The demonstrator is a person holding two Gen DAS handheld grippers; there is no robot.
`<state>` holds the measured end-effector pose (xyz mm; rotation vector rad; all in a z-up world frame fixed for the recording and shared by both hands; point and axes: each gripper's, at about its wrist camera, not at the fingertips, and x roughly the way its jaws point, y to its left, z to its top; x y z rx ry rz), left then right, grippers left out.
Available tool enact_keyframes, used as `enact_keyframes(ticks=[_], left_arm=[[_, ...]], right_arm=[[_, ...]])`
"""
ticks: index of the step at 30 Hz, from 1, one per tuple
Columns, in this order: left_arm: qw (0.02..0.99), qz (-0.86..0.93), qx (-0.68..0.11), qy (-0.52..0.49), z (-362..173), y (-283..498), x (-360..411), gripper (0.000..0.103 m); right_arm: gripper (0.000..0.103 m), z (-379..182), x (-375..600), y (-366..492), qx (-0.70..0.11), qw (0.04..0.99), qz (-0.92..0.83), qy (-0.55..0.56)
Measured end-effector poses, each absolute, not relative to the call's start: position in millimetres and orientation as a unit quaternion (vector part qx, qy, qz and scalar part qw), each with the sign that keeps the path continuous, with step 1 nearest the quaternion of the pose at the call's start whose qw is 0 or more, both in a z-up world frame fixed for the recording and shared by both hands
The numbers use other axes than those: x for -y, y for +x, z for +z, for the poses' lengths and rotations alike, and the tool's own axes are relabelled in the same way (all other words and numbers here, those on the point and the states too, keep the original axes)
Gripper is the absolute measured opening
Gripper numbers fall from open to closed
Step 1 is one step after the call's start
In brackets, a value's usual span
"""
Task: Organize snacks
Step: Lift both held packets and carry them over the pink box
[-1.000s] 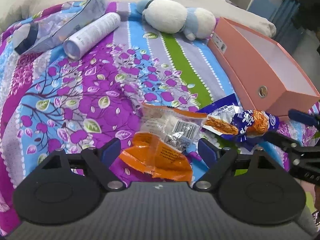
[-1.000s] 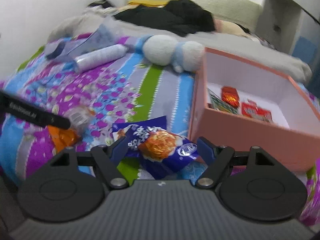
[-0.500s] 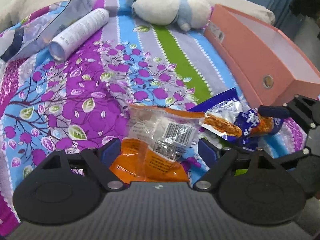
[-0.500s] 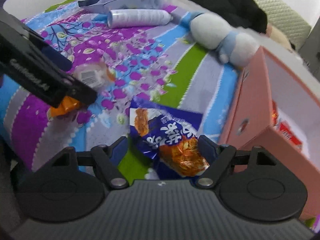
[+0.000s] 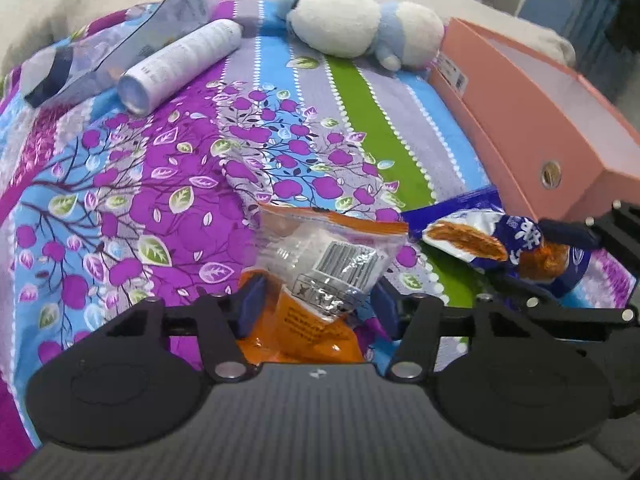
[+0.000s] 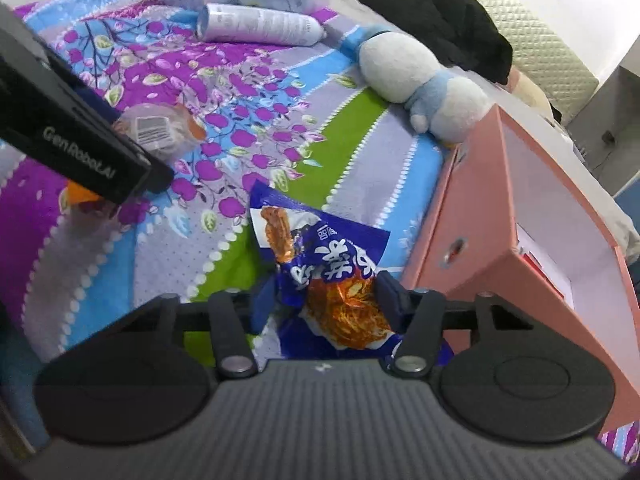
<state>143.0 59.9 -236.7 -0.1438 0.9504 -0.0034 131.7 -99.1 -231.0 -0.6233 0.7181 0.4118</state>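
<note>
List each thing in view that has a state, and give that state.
left gripper: fingers closing around orange snack bag, lying on the bedspread
right gripper: fingers around blue snack bag
pink box: open, red packets inside
white bottle: on its side
plush toy: lying down

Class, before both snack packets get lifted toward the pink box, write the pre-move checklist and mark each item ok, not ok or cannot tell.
1. Left hand-held gripper straddles the orange packet: ok.
2. Right hand-held gripper straddles the blue packet: ok.
3. Fingers firmly clamped on each packet: cannot tell.
4. Pink box open on top: ok.
5. Free space inside box: ok, white floor visible.
6. The two packets lie apart: ok.
</note>
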Motion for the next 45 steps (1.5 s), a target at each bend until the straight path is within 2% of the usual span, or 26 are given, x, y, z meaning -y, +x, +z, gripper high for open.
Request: enact_keyframes(ticks=[4,18,34,45], left_arm=[[0.887,0.005,-0.455,-0.081,-233,139,-61,0.057],[0.894,0.027,-0.428,-0.132,-183,132,-60,0.056],[0.902,0.002,-0.41,-0.134,-120,126,-33,0.056],[0.92,-0.049,-0.366,-0.131,-72,146,12,0.056]], right_arm=[[0.05,-223,111,133,-0.348,0.881,0.193,-0.257],[0.032,-199,129,132,-0.345,0.913,0.18,-0.118],[0.029,-130,152,114,-0.297,0.937,0.175,-0.05],[0.026,-85,193,100,-0.247,0.957,0.153,-0.018]])
